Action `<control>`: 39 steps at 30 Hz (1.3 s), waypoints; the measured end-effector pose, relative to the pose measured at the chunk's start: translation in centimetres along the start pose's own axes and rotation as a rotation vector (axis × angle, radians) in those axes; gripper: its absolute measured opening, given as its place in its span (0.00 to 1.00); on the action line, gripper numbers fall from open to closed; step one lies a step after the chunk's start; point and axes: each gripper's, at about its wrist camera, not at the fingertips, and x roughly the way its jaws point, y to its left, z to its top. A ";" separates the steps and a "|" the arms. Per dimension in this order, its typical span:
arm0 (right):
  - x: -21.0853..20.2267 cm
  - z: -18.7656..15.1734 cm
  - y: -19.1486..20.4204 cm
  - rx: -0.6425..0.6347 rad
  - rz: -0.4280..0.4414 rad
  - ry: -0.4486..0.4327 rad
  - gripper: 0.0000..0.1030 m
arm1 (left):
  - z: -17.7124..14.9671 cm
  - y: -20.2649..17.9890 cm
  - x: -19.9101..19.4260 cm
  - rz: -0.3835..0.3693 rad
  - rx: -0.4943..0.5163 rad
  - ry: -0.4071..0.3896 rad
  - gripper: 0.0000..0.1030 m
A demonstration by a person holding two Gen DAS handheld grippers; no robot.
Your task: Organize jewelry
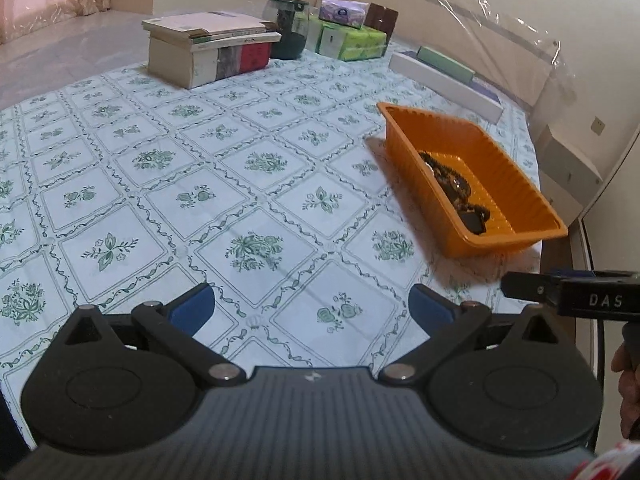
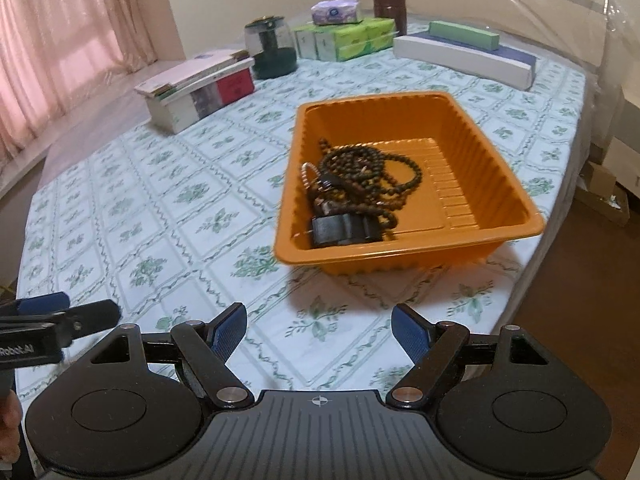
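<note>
Currently both the left gripper and right gripper stand wide and empty. Bead strands lie tangled at the near left of the orange tray; they are probably light, limp and snag-prone, so pinch one loop's outer edge.

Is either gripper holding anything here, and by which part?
Nothing held: left gripper and right gripper are open and empty; beaded jewelry lies in the orange plastic tray.
</note>
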 end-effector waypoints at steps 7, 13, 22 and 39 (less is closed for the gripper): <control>0.8 0.0 1.1 -0.025 0.010 0.011 0.77 | -0.2 -0.3 0.4 0.015 0.004 0.000 0.99; 1.1 -0.2 1.9 -0.037 0.026 0.023 0.77 | -0.2 -0.1 0.4 0.032 -0.006 -0.005 0.99; 1.3 -0.3 2.4 -0.045 0.034 0.029 0.77 | -0.2 0.0 0.5 0.035 -0.004 -0.002 1.00; 1.6 -0.3 2.2 -0.034 0.032 0.027 0.77 | -0.2 0.0 0.7 0.034 0.003 0.003 1.00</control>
